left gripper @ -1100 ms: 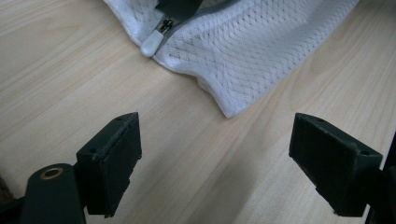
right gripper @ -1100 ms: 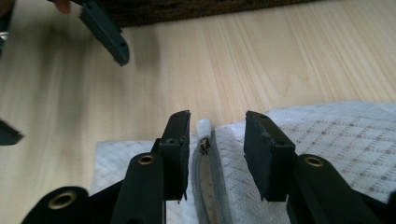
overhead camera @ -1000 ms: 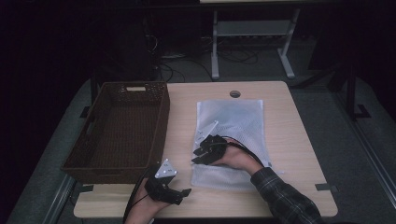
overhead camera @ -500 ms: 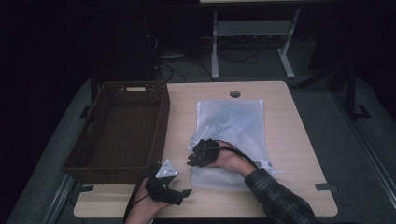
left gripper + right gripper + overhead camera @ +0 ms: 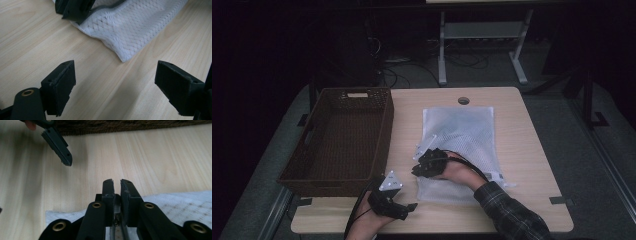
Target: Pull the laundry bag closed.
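A white mesh bag lies flat on the wooden table. My right gripper rests on the bag's near left edge and points left. In the right gripper view its jaws have just been closing and stand almost together, with the bag's zipper pinched between them. My left gripper sits by the table's front edge, open and empty. The bag's corner lies just ahead of it, with the right gripper beyond.
A dark brown wicker basket stands on the left side of the table, its wall close ahead of the right gripper. One left gripper jaw hangs over bare wood. A cable hole sits at the table's far edge.
The right gripper has shifted slightly left along the bag's near left edge. The left hand and gripper have stayed put.
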A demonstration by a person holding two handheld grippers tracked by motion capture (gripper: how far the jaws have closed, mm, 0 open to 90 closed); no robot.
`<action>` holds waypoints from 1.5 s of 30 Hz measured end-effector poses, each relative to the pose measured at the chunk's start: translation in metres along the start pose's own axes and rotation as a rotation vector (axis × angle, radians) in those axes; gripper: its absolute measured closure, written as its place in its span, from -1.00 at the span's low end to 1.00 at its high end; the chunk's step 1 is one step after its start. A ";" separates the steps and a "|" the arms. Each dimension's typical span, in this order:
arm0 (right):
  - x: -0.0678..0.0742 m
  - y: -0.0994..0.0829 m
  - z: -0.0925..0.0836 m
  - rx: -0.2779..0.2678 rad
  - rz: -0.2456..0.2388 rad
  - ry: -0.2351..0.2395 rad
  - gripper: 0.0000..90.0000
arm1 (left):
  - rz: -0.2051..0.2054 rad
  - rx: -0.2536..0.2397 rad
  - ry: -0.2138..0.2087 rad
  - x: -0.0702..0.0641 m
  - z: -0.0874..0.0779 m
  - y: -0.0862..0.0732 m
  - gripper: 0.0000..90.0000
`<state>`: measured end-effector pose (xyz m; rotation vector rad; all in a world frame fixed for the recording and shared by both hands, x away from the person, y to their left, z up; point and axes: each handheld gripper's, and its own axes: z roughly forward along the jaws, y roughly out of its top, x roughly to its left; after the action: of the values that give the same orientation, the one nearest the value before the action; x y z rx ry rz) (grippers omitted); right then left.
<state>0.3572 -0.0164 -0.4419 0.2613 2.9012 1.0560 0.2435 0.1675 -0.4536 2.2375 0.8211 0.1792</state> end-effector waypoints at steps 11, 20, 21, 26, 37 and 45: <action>0.000 -0.009 -0.019 -0.023 0.014 -0.024 0.86 | 0.002 0.007 0.002 0.001 0.001 0.000 -0.63; 0.003 -0.006 -0.006 -0.012 -0.011 -0.016 0.71 | -0.003 0.006 -0.001 0.001 0.000 0.000 -0.63; 0.003 -0.006 -0.003 -0.006 -0.011 -0.018 0.70 | -0.003 0.006 -0.002 0.001 0.000 0.000 -0.63; 0.003 -0.006 0.006 0.019 -0.018 -0.016 0.69 | -0.003 0.006 -0.006 0.001 0.000 0.000 -0.63; 0.007 -0.005 0.009 0.033 -0.054 -0.040 0.79 | -0.008 0.006 -0.009 0.001 0.000 0.000 -0.63; 0.005 -0.004 -0.002 -0.004 -0.031 -0.032 0.79 | -0.011 0.009 -0.008 0.002 0.000 -0.001 -0.63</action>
<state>0.3517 -0.0198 -0.4432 0.2299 2.8650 1.0424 0.2445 0.1688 -0.4542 2.2401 0.8307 0.1620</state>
